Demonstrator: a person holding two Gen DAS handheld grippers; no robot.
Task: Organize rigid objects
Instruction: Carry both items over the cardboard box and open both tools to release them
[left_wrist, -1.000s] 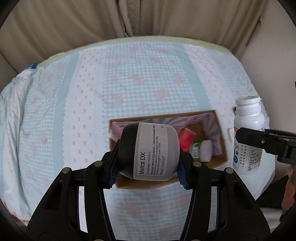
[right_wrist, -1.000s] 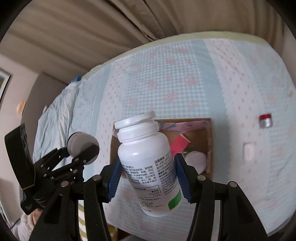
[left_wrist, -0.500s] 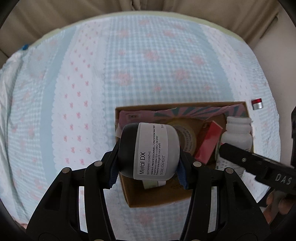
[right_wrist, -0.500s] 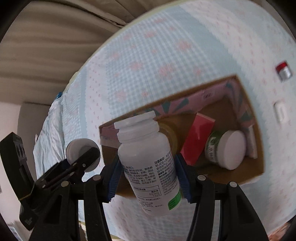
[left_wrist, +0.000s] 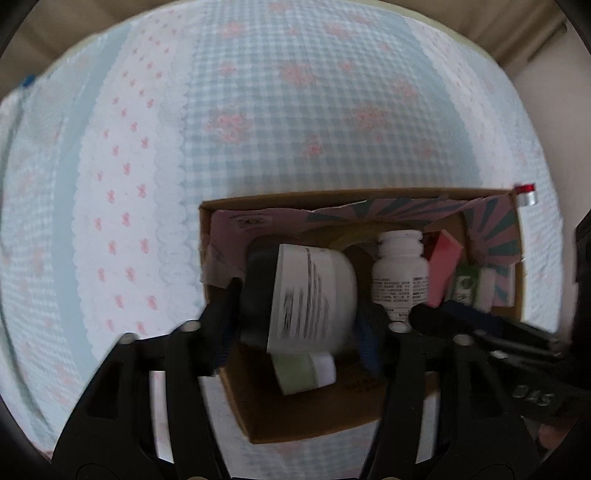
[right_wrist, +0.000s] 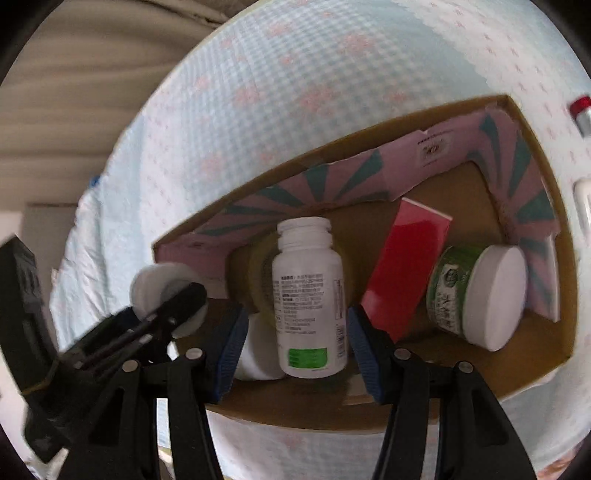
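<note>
Both grippers dropped from above the bed to inside the cardboard box (right_wrist: 532, 373).
White bottle (right_wrist: 308, 295) now stands upright mid-box, right gripper (right_wrist: 295, 343) fingers apart, off its sides. Left gripper (left_wrist: 295, 314) clamped on grey jar (left_wrist: 314, 295) near box's left edge. Both look rigid, light, smooth plastic; grip mid-body. Red carton (right_wrist: 404, 273) and green tub (right_wrist: 476, 295) sit toward the right wall.

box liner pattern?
Pink with teal sunburst stripes, lining the cardboard box; clearest in right wrist view.
</note>
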